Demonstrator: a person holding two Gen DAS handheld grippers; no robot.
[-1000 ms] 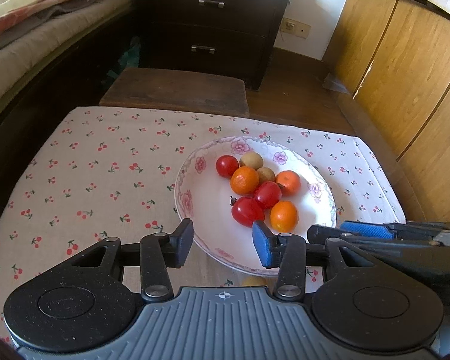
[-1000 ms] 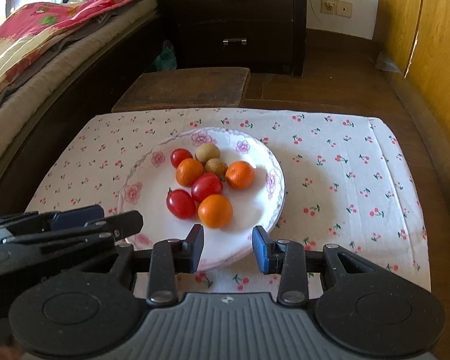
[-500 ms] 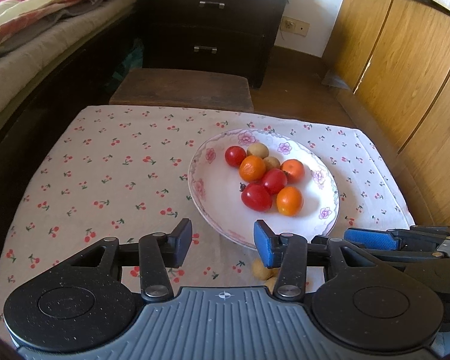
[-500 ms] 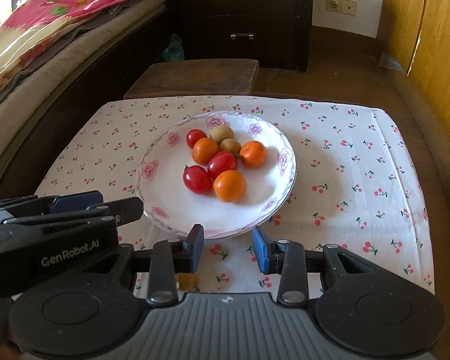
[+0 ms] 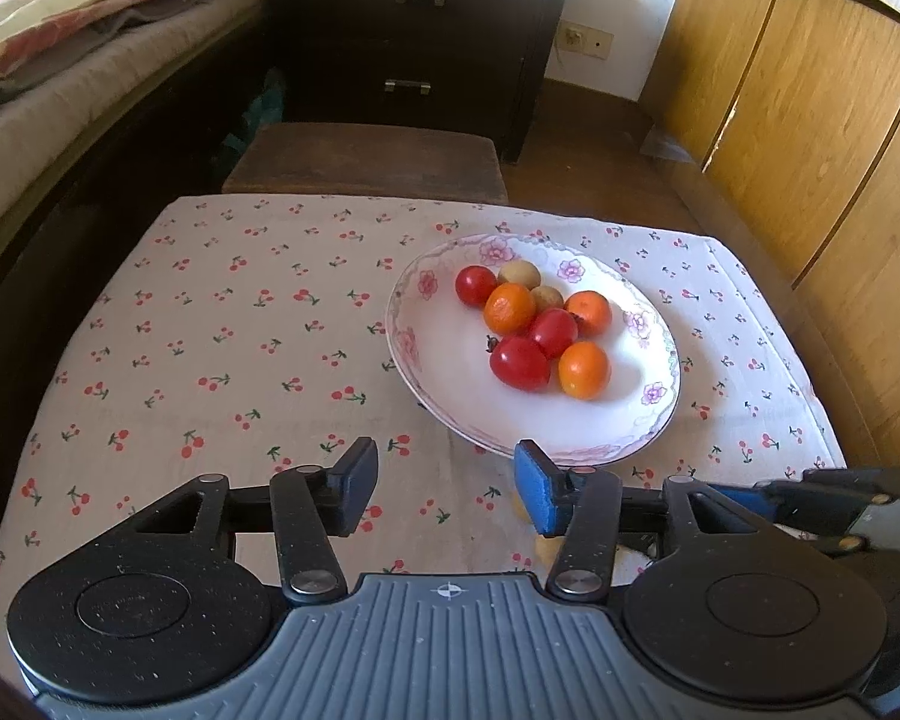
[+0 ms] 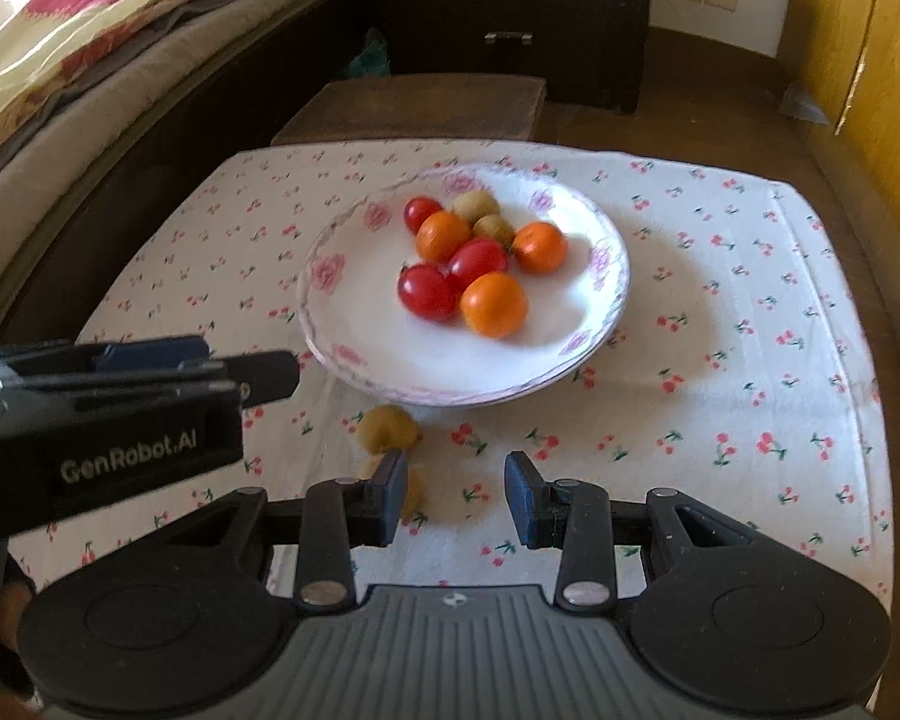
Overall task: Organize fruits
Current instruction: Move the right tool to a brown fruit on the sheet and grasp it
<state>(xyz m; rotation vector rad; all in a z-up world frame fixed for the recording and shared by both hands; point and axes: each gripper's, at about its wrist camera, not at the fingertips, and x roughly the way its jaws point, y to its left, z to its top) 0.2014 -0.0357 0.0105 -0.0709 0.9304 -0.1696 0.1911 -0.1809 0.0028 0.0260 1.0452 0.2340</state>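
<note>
The cherry-print table [image 6: 720,276] carries a floral plate [image 6: 606,300] near its middle, holding three tomatoes, three oranges and two brownish fruits. Two more brown fruits [image 6: 387,429] lie by the near edge. Both the left gripper [image 5: 447,483] and right gripper [image 6: 456,489] hover released, empty. Next likely step: grasping a stray fruit gently.

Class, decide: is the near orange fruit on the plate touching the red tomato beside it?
Touching. In the right wrist view the near orange fruit presses against the red tomato behind it, no white plate showing between them.
</note>
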